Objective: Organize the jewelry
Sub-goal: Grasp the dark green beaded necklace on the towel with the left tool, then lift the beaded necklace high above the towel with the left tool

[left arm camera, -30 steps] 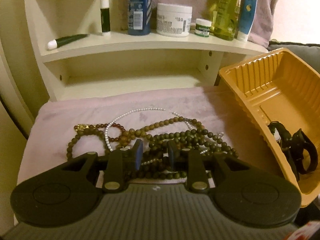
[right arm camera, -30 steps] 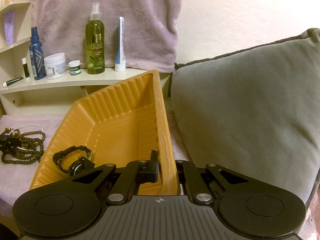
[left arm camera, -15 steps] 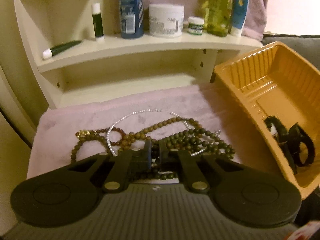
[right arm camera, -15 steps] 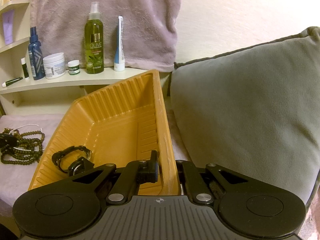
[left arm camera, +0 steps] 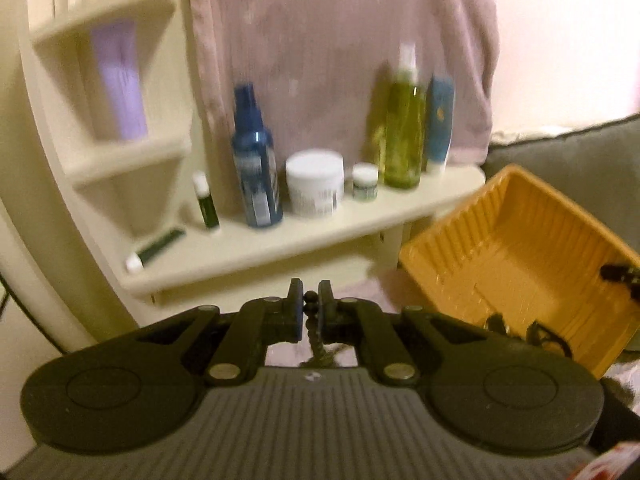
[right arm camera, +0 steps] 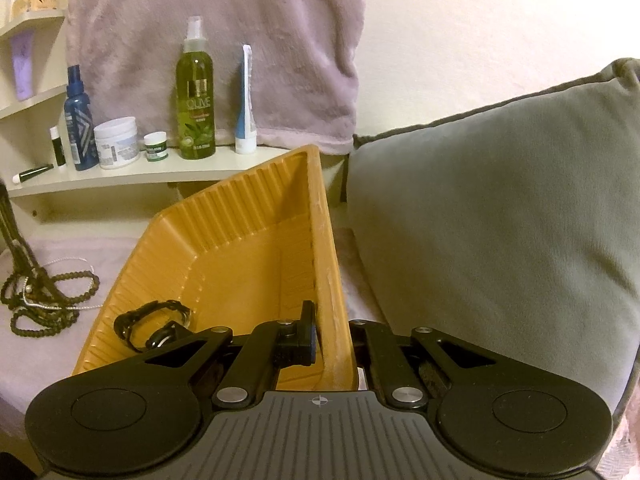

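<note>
My left gripper (left arm camera: pixel 309 307) is shut on a dark green bead necklace (left arm camera: pixel 311 322), lifted above the pink cloth; the strand hangs below the jaws. In the right wrist view that necklace (right arm camera: pixel 24 276) rises as a taut strand from a tangled pile with a pearl strand (right arm camera: pixel 60 305) on the cloth. My right gripper (right arm camera: pixel 334 338) is shut on the right rim of the tilted orange tray (right arm camera: pixel 248 248), also in the left wrist view (left arm camera: pixel 516 248). Black bracelets (right arm camera: pixel 150 322) lie inside the tray.
A cream shelf (right arm camera: pixel 120 176) behind holds a blue bottle (left arm camera: pixel 256 168), a white jar (left arm camera: pixel 316 188), a green spray bottle (right arm camera: pixel 196 96) and tubes. A pink towel (right arm camera: pixel 220 40) hangs on the wall. A grey cushion (right arm camera: pixel 500 216) stands at the right of the tray.
My left gripper closed on the green bead necklace and rose quickly, pulling a strand up from the pile. My right gripper kept its hold on the tray rim.
</note>
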### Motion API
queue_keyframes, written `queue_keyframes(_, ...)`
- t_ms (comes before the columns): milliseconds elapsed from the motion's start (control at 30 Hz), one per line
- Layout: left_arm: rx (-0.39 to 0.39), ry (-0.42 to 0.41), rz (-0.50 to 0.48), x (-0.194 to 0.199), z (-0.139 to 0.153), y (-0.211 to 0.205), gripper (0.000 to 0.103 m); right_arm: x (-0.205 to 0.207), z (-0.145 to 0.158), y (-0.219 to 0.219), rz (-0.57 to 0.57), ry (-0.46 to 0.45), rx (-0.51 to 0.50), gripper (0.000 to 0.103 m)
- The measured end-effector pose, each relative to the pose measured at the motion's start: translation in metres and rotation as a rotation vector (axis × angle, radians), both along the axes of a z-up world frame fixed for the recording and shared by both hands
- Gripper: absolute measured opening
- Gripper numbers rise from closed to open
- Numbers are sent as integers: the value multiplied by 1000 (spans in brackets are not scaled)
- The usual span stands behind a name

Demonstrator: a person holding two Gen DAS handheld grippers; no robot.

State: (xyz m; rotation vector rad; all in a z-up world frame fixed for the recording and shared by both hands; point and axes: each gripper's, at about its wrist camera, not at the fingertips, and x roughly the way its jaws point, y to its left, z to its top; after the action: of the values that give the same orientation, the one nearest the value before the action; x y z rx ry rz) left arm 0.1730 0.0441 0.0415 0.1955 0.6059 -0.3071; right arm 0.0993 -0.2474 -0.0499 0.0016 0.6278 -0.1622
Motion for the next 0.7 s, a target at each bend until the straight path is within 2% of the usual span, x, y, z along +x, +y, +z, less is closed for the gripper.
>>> queue_keyframes(400, -22, -131, -66, -1, 79, -13, 6, -1, 2, 2, 6, -8, -1, 6)
queue_keyframes(700, -52, -208, -124, 2, 115, -35, 6, -1, 2, 2, 9, -11, -2, 6)
